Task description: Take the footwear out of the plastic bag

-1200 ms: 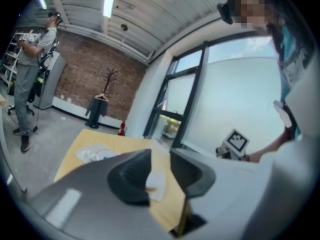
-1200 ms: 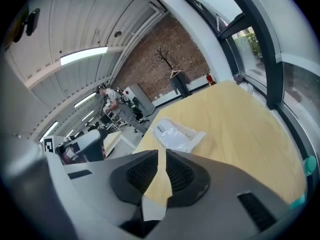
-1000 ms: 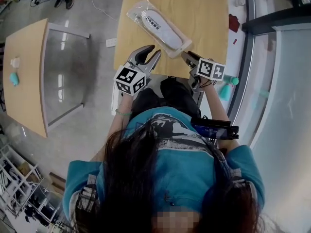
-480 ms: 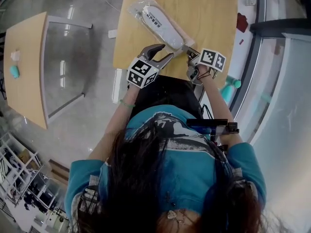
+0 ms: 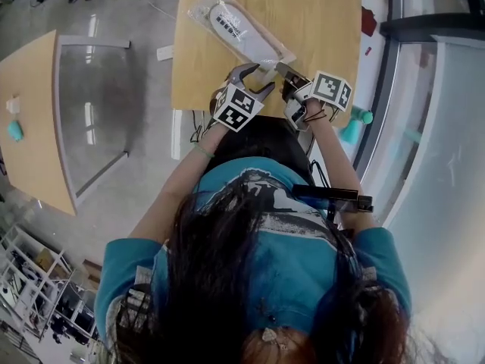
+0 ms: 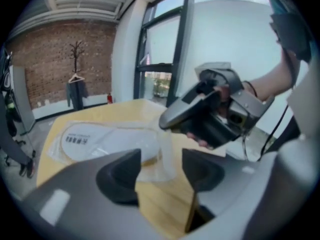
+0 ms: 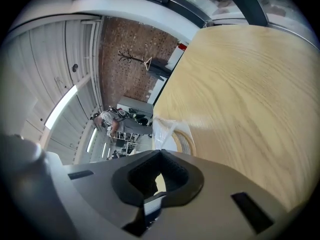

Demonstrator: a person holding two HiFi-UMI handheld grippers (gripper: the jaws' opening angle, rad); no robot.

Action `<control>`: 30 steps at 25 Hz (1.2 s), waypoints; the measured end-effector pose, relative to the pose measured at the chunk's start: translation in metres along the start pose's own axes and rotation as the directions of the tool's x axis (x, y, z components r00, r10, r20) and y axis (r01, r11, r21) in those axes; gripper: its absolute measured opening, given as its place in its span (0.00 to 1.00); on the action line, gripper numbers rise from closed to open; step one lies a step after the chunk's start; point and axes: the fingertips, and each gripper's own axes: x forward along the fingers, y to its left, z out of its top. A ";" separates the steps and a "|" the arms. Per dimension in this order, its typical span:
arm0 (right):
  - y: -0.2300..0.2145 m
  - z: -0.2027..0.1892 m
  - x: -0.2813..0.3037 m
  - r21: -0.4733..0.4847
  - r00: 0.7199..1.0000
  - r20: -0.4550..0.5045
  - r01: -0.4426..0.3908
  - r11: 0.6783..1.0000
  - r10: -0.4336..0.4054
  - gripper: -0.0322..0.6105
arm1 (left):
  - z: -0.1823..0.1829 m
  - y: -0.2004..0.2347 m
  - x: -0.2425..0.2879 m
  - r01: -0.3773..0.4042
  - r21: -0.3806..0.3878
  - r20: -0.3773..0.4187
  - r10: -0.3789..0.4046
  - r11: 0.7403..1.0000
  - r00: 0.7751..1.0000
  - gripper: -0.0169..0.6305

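Note:
A clear plastic bag (image 5: 241, 30) with a white slipper (image 5: 235, 27) inside lies slantwise on the wooden table (image 5: 318, 21). My right gripper (image 5: 282, 70) is shut on the bag's near end; in the left gripper view the right gripper (image 6: 170, 120) pinches the film and lifts it a little. In the right gripper view the jaws meet at the gripper's (image 7: 160, 152) tip, with crumpled plastic bag (image 7: 167, 128) just beyond. My left gripper (image 5: 250, 77) sits beside it, its jaws opening. The bag (image 6: 160, 154) hangs in front of the left gripper (image 6: 160, 160), untouched by the fingers.
The table's near edge (image 5: 197, 108) runs just under both grippers. A second wooden table (image 5: 30, 120) with a teal object (image 5: 15, 130) stands at the left across a grey floor. A teal thing (image 5: 352, 132) lies by the window frame on the right.
Both grippers have moved forward to the bag's near end. The right jaws closed on the plastic. The left jaws spread wider.

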 end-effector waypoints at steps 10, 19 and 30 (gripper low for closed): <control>0.009 0.006 0.002 0.107 0.999 0.053 -0.010 0.994 0.004 0.07 | 0.001 0.010 0.007 -0.170 0.185 -0.069 0.186 0.968 0.980 0.35; 0.020 -0.001 0.006 -0.028 1.000 -0.002 -0.029 0.999 0.029 0.07 | 0.006 0.016 -0.008 -0.107 0.019 -0.025 0.107 0.994 0.994 0.12; 0.016 -0.012 -0.014 -0.469 0.993 -0.085 0.037 0.882 -0.087 0.23 | 0.012 0.014 -0.010 -0.054 -0.165 0.012 0.057 0.985 0.998 0.07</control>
